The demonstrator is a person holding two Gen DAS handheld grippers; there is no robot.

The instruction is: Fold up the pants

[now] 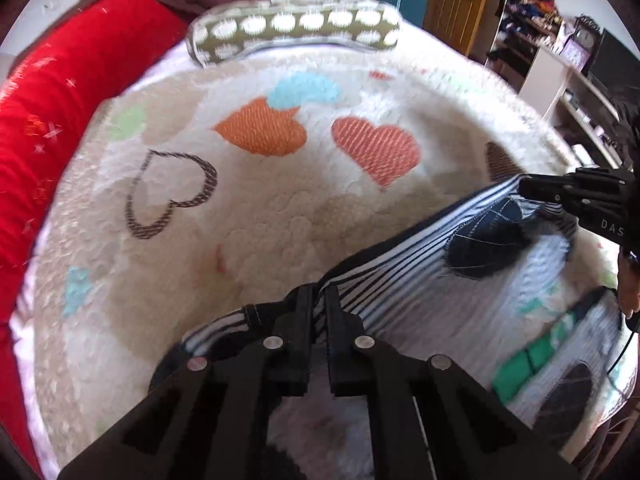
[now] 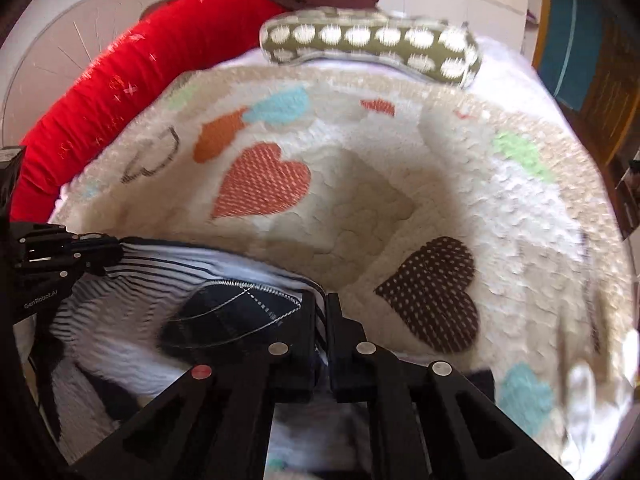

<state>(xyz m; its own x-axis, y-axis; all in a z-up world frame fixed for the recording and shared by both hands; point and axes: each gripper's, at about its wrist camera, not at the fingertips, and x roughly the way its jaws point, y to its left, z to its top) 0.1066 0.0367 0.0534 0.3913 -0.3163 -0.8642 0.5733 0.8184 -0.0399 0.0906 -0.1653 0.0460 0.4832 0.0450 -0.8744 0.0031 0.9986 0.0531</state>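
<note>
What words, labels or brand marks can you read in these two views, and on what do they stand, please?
"DAS", cut off by the frame edge: on the right gripper body, left wrist view.
"GenRobot.AI": on the left gripper body, right wrist view.
Shelf items: too blurred to read.
Pants: no text.

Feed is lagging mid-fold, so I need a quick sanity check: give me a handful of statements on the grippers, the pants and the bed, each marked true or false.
1. The left gripper is shut on the striped pants. True.
2. The right gripper hangs open, holding nothing. False: it pinches the same striped edge.
3. The pants carry a dark leaf-shaped patch. True.
4. The blanket under the pants is plain grey. False: it is cream with coloured hearts.
5. A polka-dot pillow lies at the far end of the bed. True.
</note>
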